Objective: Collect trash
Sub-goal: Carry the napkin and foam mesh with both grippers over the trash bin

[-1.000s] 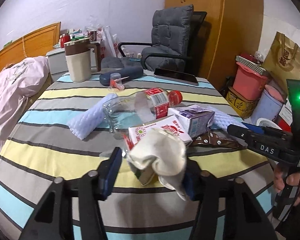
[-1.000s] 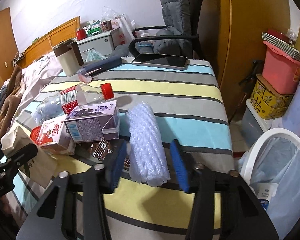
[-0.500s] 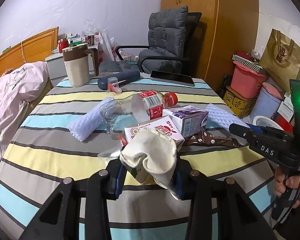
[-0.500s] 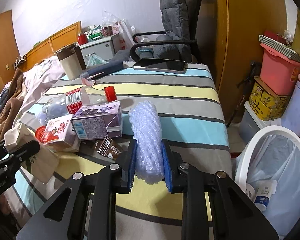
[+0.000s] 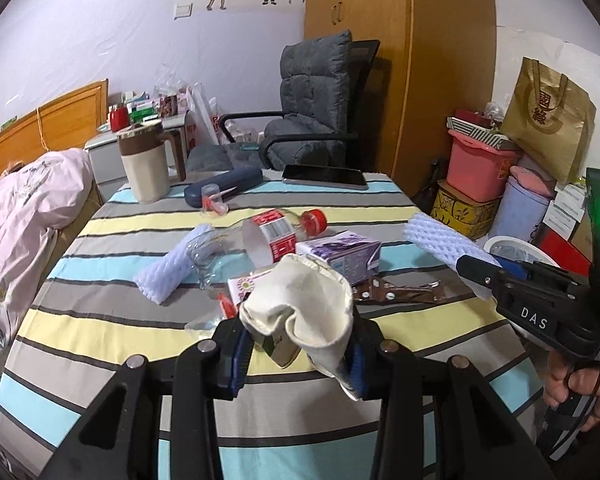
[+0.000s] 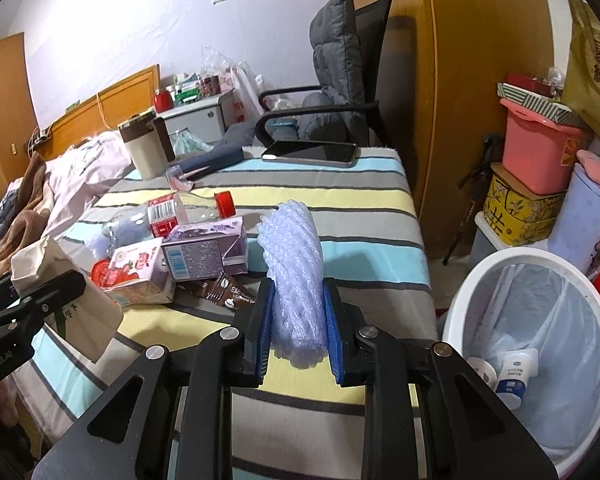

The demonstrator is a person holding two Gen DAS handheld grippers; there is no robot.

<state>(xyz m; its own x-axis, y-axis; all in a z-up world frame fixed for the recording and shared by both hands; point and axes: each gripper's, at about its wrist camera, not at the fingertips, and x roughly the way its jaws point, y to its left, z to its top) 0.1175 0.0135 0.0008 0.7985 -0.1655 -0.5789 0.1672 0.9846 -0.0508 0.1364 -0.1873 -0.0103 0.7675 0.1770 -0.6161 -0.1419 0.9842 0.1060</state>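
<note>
- The left gripper (image 5: pixel 296 354) has just closed its fingers on a crumpled paper bag (image 5: pixel 300 312), held clear above the near edge of the striped table (image 5: pixel 100 320).
- The right gripper (image 6: pixel 296 330) has likewise just closed on a white foam net sleeve (image 6: pixel 292 264).
- Best carry both right, over the lined bin (image 6: pixel 460 304) beside the table, before letting go.
- The bin's near side is cut off, and the cartons (image 6: pixel 204 248) partly hide the wrapper (image 6: pixel 228 292).
</note>
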